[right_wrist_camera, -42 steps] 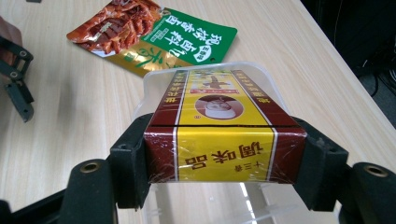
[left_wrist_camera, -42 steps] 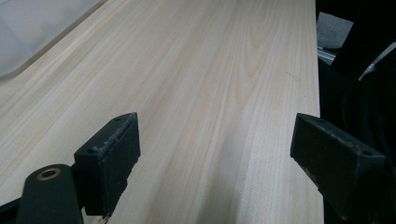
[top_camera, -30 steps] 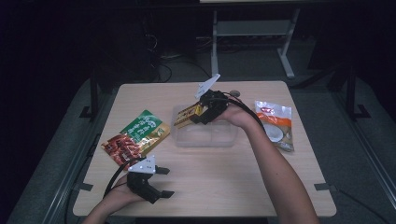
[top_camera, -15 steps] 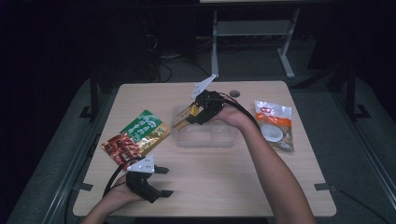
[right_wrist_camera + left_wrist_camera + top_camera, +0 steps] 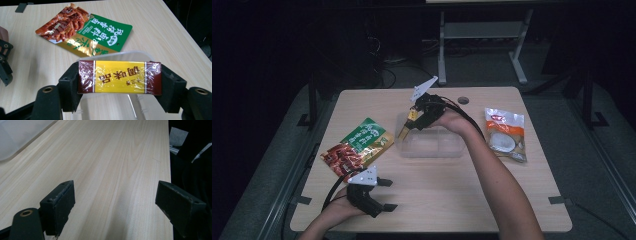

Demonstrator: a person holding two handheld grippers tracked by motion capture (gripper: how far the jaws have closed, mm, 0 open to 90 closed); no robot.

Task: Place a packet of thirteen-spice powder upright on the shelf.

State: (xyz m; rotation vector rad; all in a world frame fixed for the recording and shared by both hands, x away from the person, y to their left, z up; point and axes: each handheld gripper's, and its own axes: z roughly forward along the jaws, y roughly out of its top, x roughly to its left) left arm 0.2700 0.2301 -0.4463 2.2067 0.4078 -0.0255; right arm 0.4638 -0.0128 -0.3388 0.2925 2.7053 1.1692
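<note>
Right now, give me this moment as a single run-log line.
right gripper: shut on yellow packet, above clear container | left gripper: open, idle near table front edge | green snack bag: left of container

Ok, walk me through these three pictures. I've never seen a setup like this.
A person at a wooden table holds a hand tool with two black jaws in each hand. One camera looks down from above; the other two ride on the tools. The left gripper rests open near the table's front edge, holding nothing. The right gripper is clamped on a yellow and brown packet above a clear plastic box. A green and red snack bag lies at the left, a white and orange bag at the right.
</note>
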